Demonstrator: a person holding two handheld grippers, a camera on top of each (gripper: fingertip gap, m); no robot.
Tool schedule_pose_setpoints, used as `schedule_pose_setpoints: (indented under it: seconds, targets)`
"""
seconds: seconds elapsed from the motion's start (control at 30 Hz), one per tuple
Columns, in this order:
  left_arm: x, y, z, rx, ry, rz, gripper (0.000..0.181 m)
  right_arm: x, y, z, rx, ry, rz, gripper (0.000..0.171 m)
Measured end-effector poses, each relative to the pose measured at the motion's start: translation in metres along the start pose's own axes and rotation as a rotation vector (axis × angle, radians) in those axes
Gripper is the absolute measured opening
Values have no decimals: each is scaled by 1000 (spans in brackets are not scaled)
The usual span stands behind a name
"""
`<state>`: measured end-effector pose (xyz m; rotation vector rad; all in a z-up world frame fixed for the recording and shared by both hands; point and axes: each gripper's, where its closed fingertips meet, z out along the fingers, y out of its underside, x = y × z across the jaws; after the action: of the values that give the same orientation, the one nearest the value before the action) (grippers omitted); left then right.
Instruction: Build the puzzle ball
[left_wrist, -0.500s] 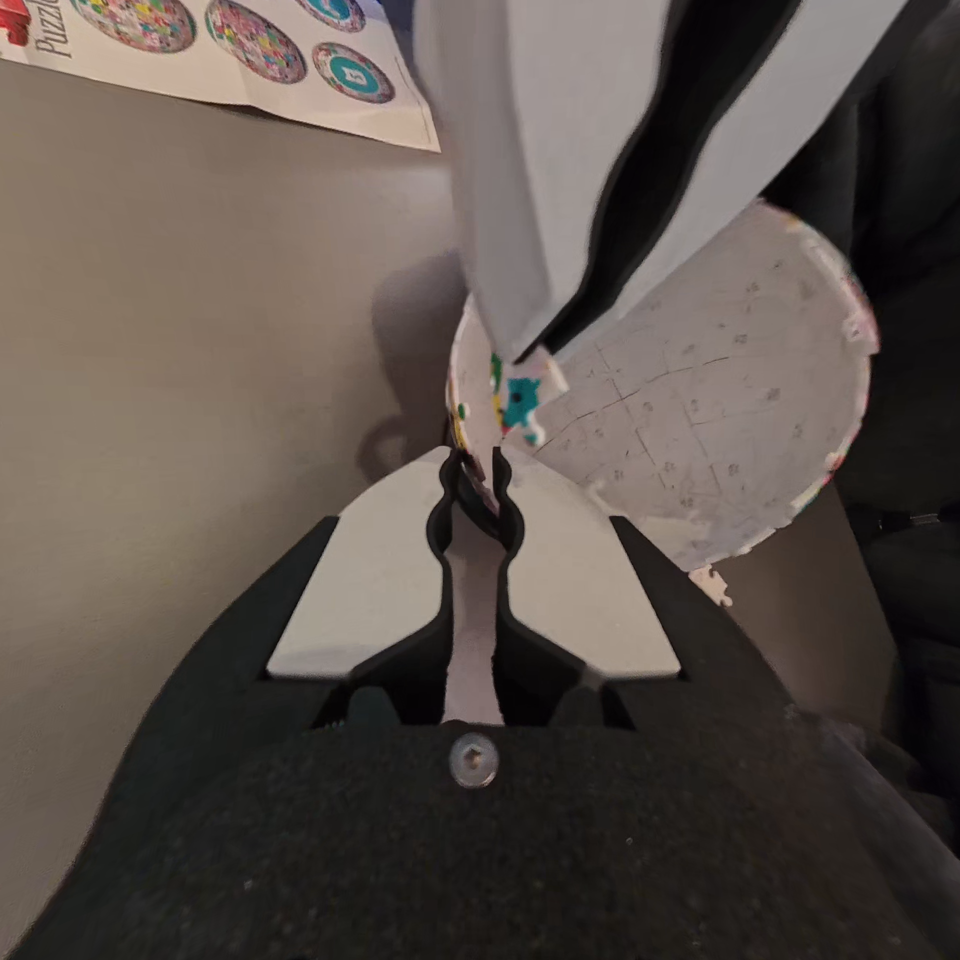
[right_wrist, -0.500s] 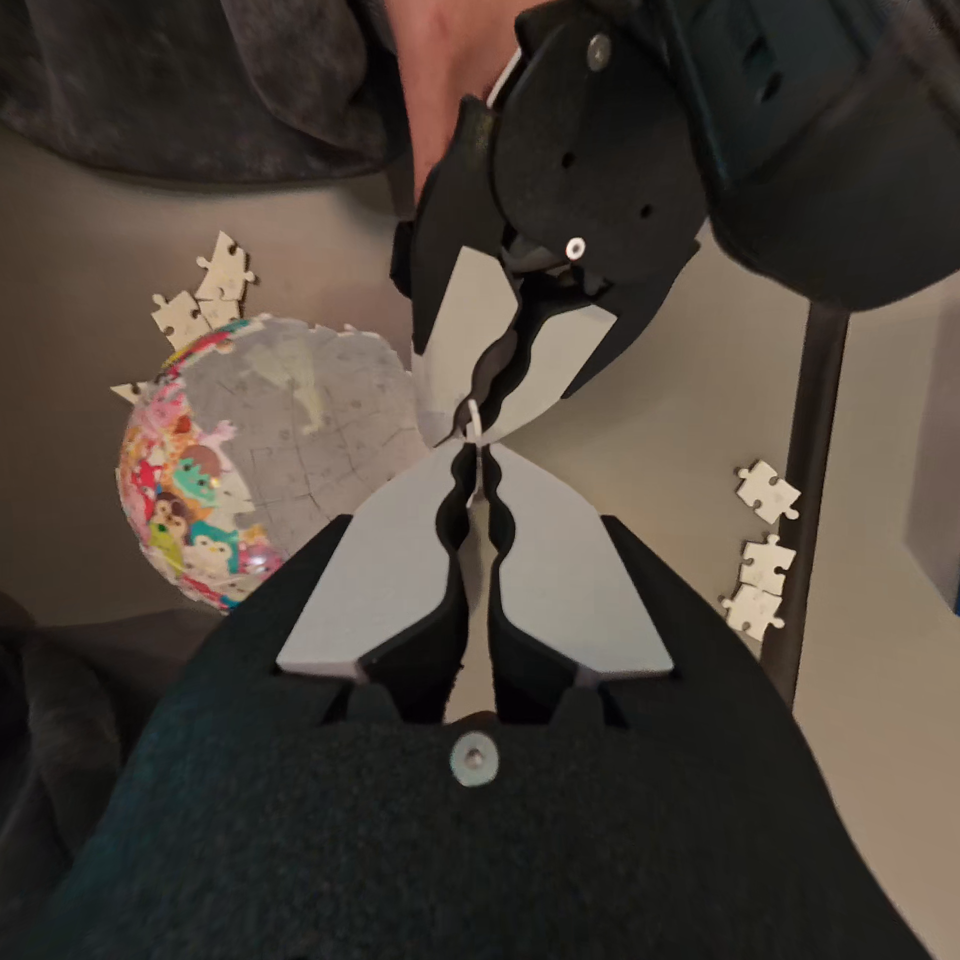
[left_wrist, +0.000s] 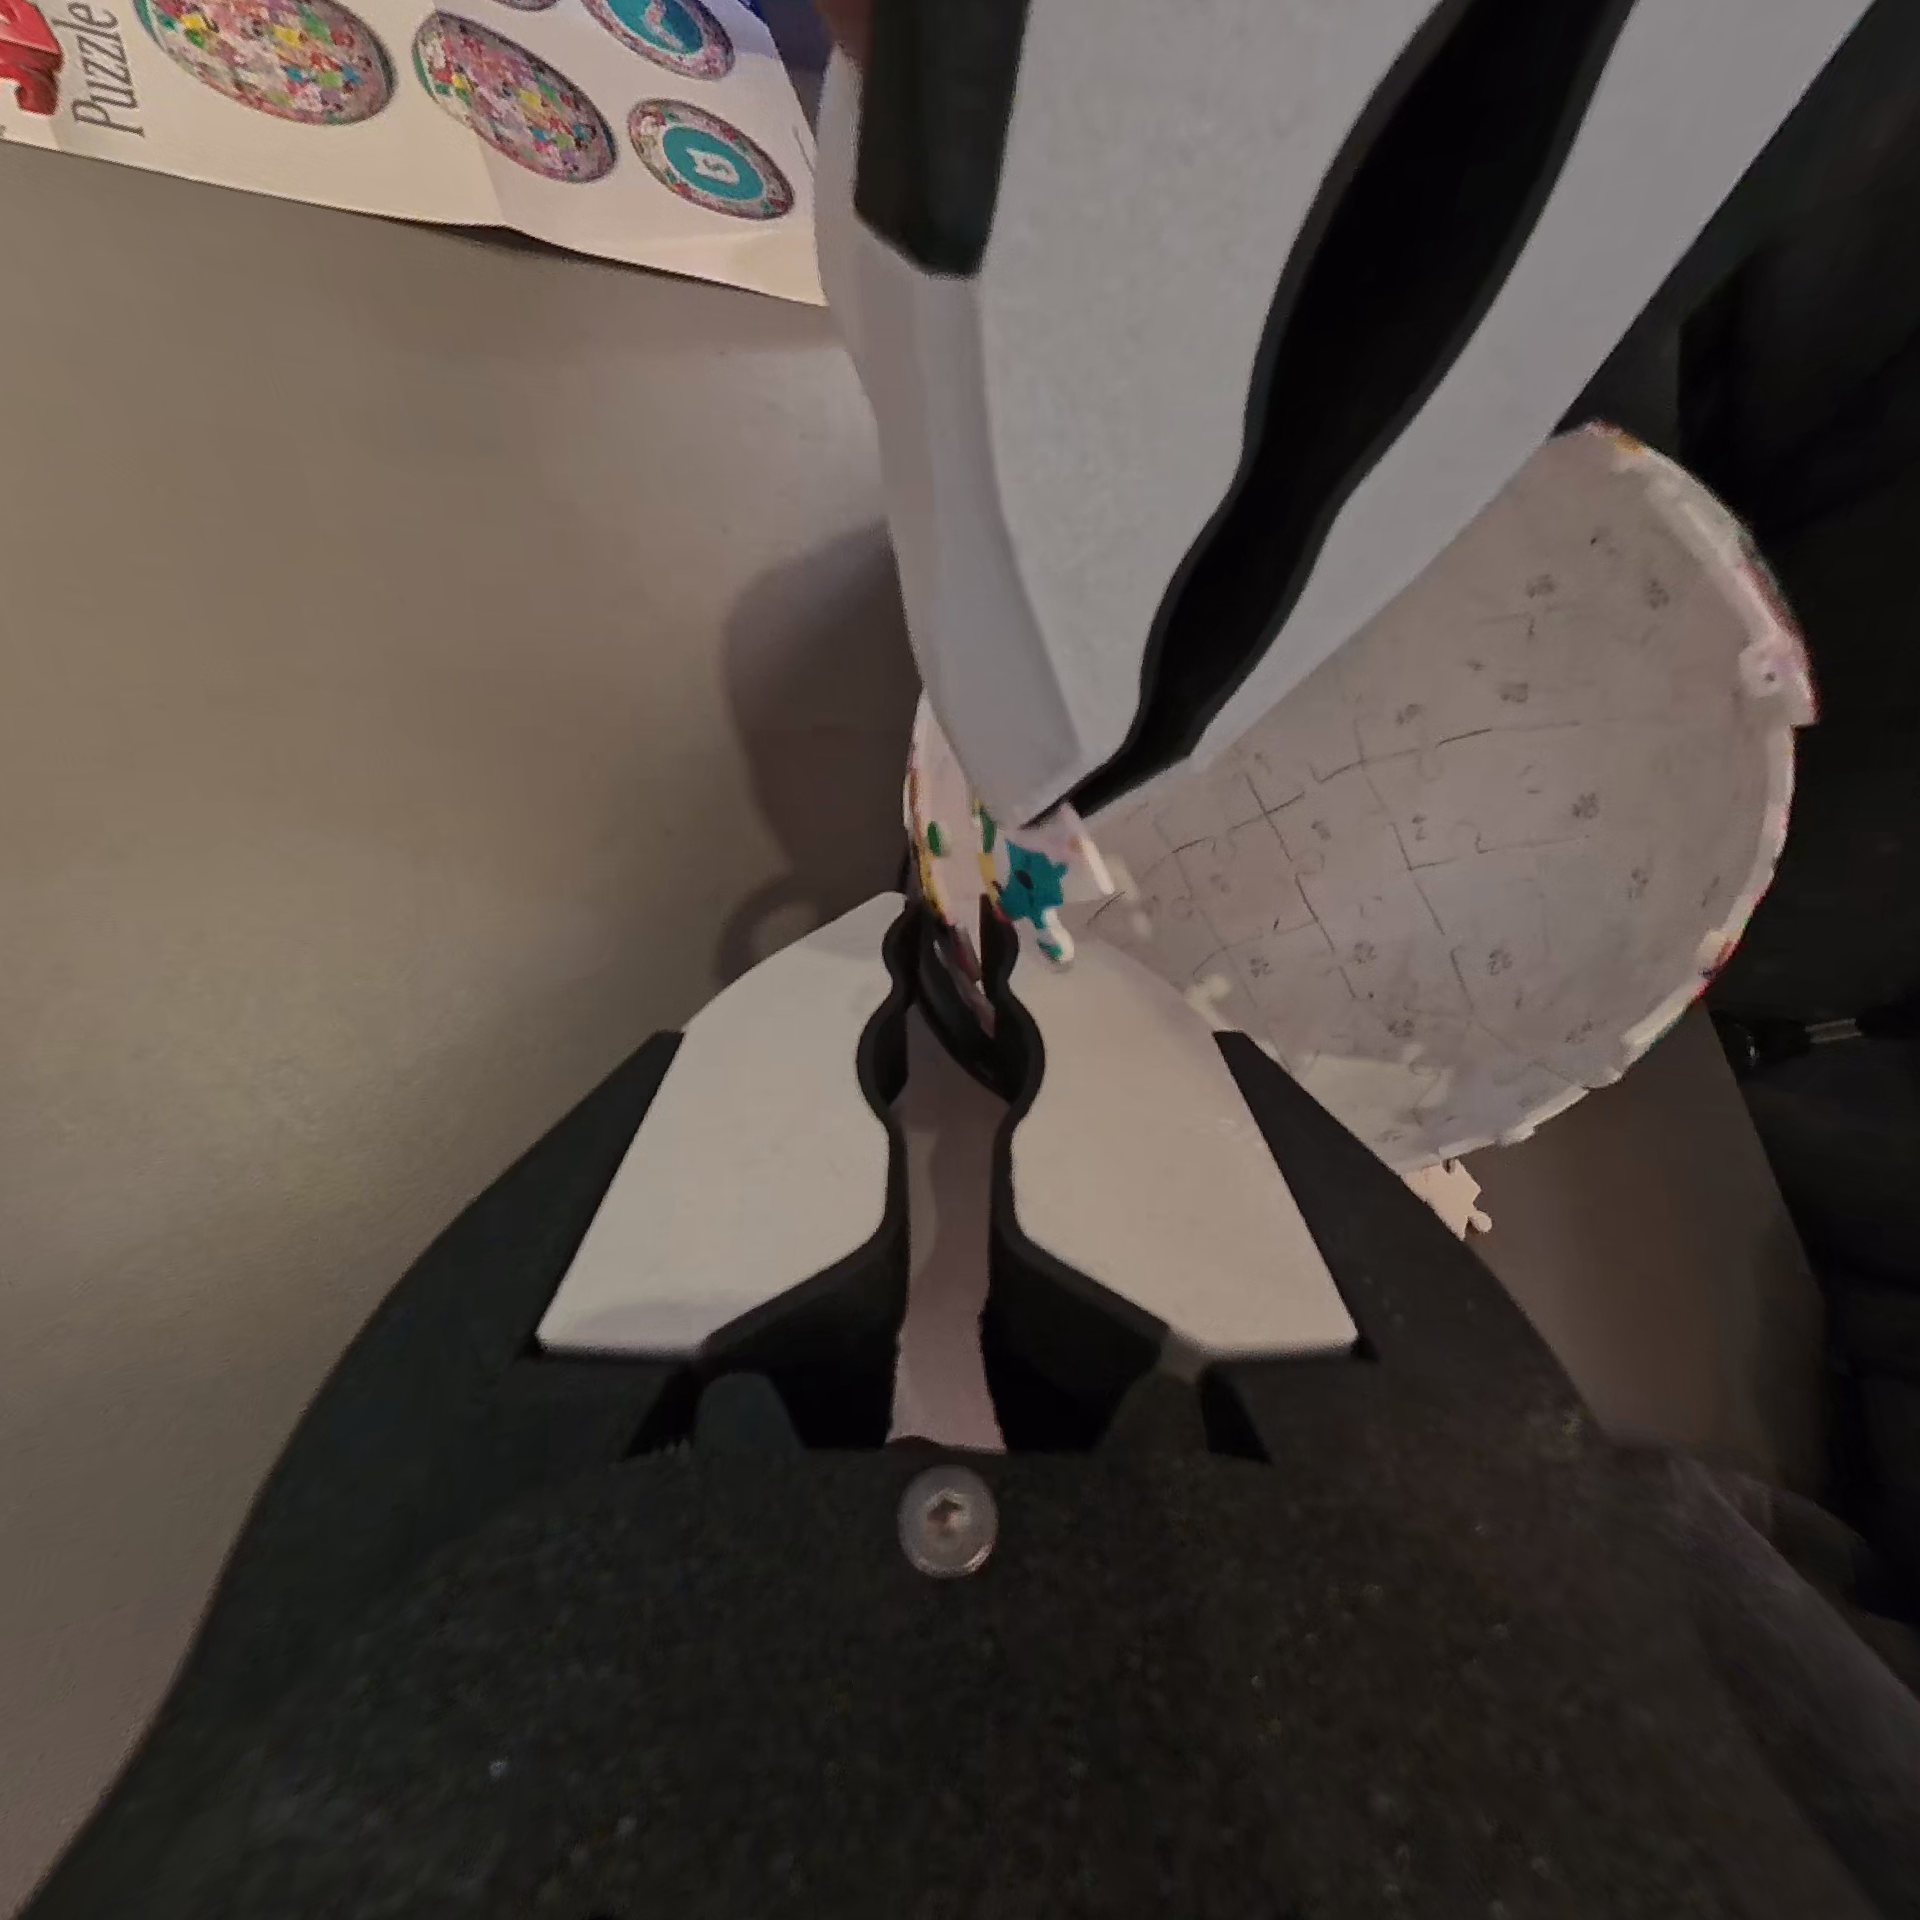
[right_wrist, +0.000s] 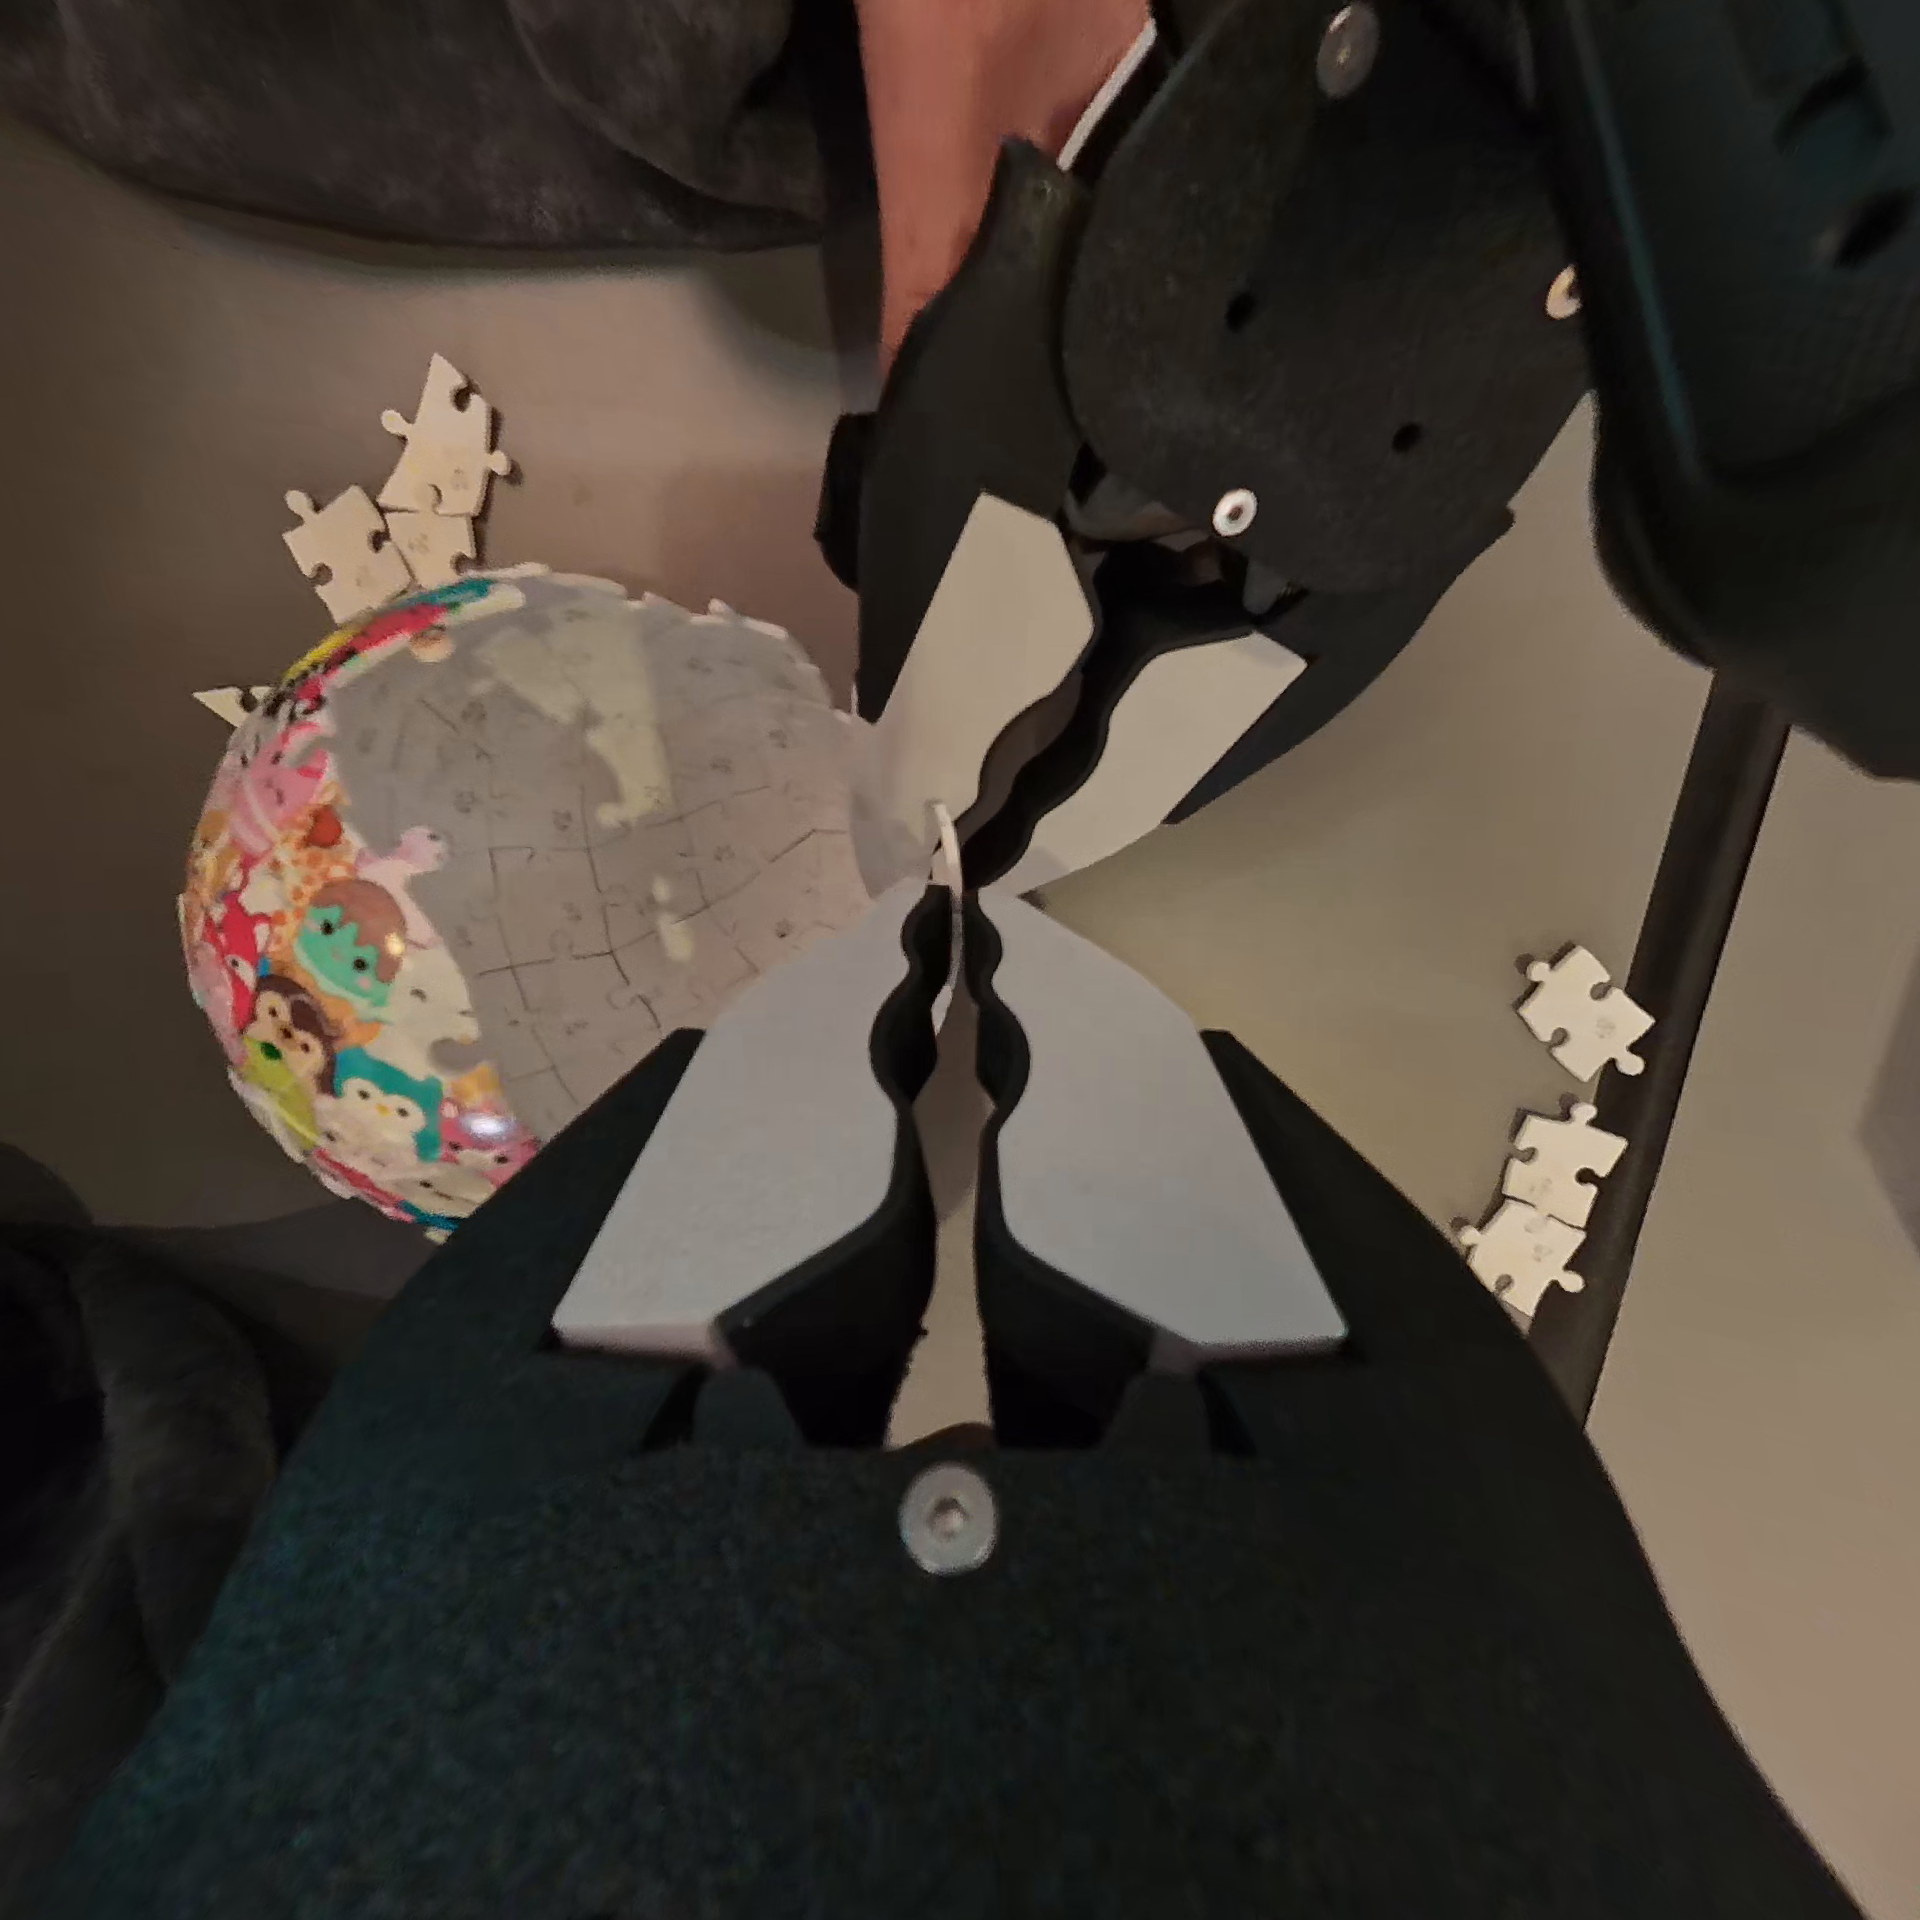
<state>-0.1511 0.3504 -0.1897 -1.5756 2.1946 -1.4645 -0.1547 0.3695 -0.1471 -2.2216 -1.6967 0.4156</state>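
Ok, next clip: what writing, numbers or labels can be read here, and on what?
White paper sheet with round colourful pictures: a large printed word and a figure in a teal disc, legible, but I do not transcribe writing.
Grey inside of the half-built puzzle ball: a small number on each piece, mostly blurred.
Loose pale puzzle pieces: faint marks, too small to read.

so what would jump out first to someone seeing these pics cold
The half-built puzzle ball: a bright cartoon-covered shell with its pale inside showing, at left in the right wrist view. Beside it the left gripper and right gripper meet tip to tip, pinching a piece at the ball's rim. Loose pieces lie scattered at the right.
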Motion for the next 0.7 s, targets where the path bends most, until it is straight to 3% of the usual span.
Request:
schedule_pose_setpoints:
  seconds: [0.3, 0.7]
  targets:
    - [0, -1, -2, 16, 5, 3, 10, -1, 15, 3, 4, 22, -8, 2]
    - [0, -1, -1, 27, 22, -17, 12, 2, 4, 1, 41, 68, -43, 2]
